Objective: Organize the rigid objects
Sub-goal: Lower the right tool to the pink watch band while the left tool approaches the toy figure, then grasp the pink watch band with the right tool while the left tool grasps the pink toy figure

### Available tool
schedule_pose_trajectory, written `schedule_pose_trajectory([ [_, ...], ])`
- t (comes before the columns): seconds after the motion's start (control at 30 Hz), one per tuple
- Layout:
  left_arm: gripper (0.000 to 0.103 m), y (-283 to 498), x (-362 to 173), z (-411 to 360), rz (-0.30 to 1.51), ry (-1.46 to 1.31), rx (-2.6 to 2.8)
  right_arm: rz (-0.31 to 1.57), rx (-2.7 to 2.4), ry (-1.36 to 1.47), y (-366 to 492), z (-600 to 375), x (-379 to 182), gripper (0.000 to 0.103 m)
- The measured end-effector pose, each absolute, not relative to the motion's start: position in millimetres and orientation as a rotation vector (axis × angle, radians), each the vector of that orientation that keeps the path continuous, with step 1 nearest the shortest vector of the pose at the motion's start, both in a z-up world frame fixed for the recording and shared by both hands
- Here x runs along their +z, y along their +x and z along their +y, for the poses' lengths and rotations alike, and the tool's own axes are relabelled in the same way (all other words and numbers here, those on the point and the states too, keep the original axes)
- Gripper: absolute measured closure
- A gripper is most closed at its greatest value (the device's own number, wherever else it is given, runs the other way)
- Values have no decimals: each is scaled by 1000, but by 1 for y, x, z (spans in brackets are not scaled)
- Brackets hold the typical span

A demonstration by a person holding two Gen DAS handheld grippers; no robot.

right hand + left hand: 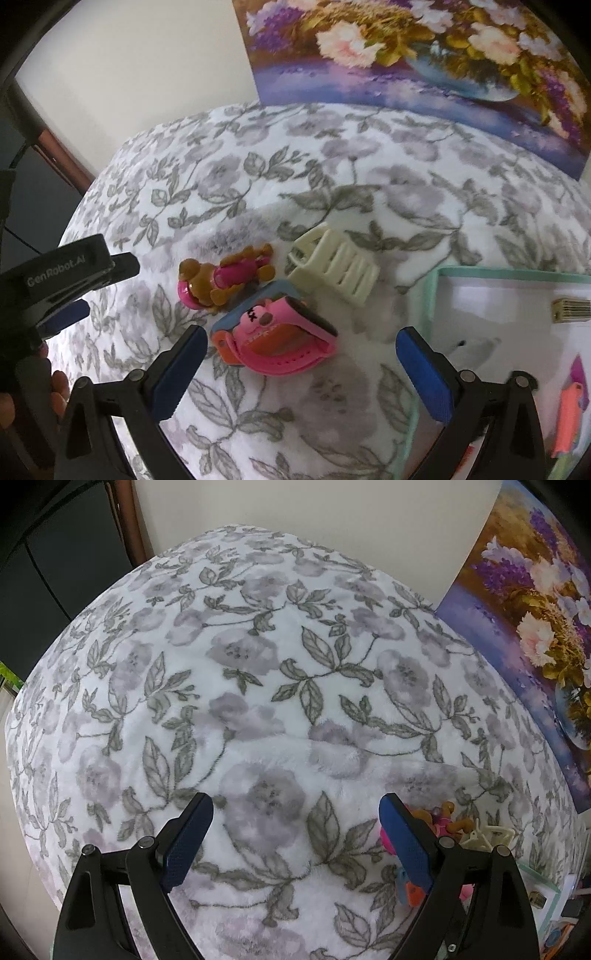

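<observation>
On the floral blanket (332, 177) lie a pink toy watch (280, 341), a brown bear figure in pink (225, 278) and a cream hair claw clip (334, 267). My right gripper (299, 354) is open, its jaws on either side of the watch, just above it. My left gripper (295, 834) is open and empty over bare blanket; it also shows at the left of the right wrist view (79, 295). In the left wrist view the bear (448, 818), the clip (487, 836) and the watch (402, 882) lie behind the right finger (406, 849).
A mint-rimmed white tray (424, 295) at the right holds a wooden comb (572, 310), a white item and an orange-pink toy (567, 417). A flower painting (424, 55) leans on the wall behind. Dark furniture (55, 554) stands at the left.
</observation>
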State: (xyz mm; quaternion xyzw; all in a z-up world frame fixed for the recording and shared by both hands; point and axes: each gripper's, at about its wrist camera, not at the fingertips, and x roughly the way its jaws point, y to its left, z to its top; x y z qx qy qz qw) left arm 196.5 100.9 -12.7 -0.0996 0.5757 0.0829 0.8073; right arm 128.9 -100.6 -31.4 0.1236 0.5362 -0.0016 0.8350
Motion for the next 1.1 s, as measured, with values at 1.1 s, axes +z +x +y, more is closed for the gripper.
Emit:
schedule_pose_trajectory([
  [1.1,11,199,-27,81,1276,-235,44,1110,38,313,130,-103,-41,39],
])
